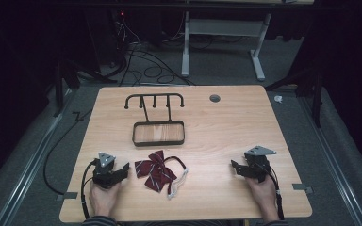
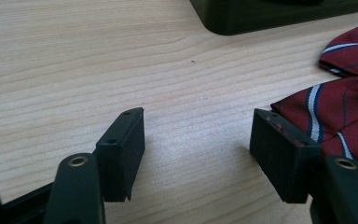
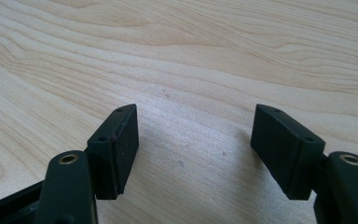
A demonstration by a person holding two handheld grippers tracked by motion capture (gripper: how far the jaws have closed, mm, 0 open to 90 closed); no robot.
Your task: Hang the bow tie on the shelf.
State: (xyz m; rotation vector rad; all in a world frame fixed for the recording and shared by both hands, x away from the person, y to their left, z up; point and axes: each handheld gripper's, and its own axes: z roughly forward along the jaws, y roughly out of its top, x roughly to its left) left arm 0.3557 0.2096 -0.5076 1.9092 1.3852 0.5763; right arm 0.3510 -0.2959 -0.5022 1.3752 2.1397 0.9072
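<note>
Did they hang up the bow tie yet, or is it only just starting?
Just starting, it seems. Nothing looks done: the bow tie lies flat on the table, and the black rack has nothing on its hooks. Nothing is in hand either: the left gripper rests open beside the tie, and the right gripper is open over bare wood. Picking up and hanging, if intended, are left.

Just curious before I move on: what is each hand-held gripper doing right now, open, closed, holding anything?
Left hand-held gripper: open, holding nothing, beside the striped bow tie.
Right hand-held gripper: open, holding nothing, over bare table.
</note>
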